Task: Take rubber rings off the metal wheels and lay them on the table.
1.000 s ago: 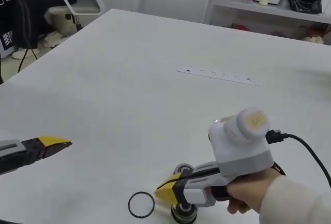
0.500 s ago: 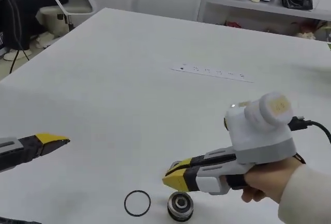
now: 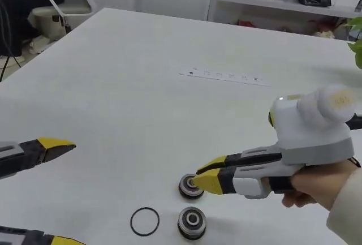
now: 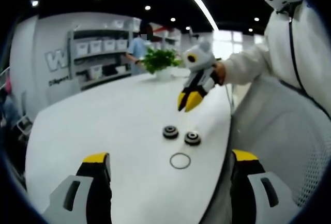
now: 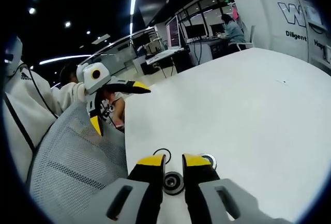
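**Two wheels and one loose ring on the table; both grippers empty**

Head view: two metal wheels lie flat on the white table, toward its near edge. The far wheel and the near wheel are close together but not touching. Each has a bright hub inside a dark outer band; whether that band is a rubber ring cannot be told. One black rubber ring lies flat on the table just beside the near wheel, on its left, apart from it. A white power strip lies well beyond them.

The right gripper is held in a hand. Its yellow tips overlap the far wheel in the head view. The left gripper view shows it raised clear of the table, above the wheels. Its jaws are nearly together, leaving a narrow slit with nothing held in it.

The left gripper is off to the left, well apart from the wheels. Its jaws are spread wide and hold nothing. In its own view the ring and both wheels lie on the table ahead of it, between the jaws.
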`<state>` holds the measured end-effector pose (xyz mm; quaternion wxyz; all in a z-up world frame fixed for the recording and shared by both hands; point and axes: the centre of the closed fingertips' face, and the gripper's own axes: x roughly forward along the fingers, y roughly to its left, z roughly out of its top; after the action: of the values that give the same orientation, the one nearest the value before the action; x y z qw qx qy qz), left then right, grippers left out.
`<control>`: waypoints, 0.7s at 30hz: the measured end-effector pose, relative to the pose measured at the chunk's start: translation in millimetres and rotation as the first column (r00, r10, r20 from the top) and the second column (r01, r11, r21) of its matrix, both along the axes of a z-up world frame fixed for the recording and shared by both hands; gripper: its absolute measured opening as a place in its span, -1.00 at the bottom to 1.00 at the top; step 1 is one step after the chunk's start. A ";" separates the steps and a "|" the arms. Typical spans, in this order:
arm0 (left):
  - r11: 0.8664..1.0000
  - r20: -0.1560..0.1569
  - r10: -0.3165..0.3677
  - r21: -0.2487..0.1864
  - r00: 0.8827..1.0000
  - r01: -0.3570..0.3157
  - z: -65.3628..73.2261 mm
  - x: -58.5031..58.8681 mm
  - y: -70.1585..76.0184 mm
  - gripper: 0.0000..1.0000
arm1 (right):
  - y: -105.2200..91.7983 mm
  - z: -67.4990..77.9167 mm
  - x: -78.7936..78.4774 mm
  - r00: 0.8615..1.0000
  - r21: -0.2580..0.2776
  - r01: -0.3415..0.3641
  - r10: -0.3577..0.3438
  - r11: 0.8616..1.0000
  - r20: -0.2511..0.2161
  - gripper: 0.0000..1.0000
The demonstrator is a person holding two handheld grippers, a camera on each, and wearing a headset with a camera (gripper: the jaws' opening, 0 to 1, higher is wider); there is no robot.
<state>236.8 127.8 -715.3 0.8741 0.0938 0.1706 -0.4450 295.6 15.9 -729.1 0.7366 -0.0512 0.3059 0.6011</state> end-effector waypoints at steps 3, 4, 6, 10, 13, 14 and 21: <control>1.000 0.005 -0.023 0.009 1.000 0.023 2.5 1.1 -4.5 0.91 | -6.4 2.7 0.3 1.000 0.004 0.009 -0.009 1.000 0.006 -0.79; 1.000 0.007 -0.028 0.012 1.000 0.028 3.4 1.4 -5.7 0.90 | -7.7 3.5 0.1 1.000 0.004 0.011 -0.011 1.000 0.011 -0.79; 0.999 0.012 -0.038 0.014 0.999 0.038 5.7 2.3 -7.8 0.88 | -10.6 4.5 0.3 1.000 0.003 0.015 -0.015 1.000 0.020 -0.78; 0.998 0.019 -0.064 0.018 0.998 0.064 9.7 5.3 -14.7 0.82 | -17.7 7.9 3.6 0.999 0.020 0.041 -0.041 0.999 0.021 -0.77; 0.996 0.022 -0.084 0.022 0.996 0.083 11.6 5.9 -19.6 0.78 | -22.0 7.9 4.3 0.999 0.022 0.047 -0.047 0.999 0.023 -0.76; 0.995 0.021 -0.093 0.025 0.995 0.092 12.3 6.2 -22.1 0.78 | -23.6 7.2 3.8 0.999 0.022 0.047 -0.048 0.999 0.022 -0.76; 0.990 0.026 -0.139 0.033 0.990 0.138 17.1 8.3 -33.3 0.70 | -31.9 -2.3 0.8 0.999 0.008 0.050 -0.050 0.999 0.013 -0.73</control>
<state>245.1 94.5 -698.3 0.8418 0.1255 0.1581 -0.5007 296.4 -16.1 -731.4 0.7535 -0.0447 0.3001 0.5833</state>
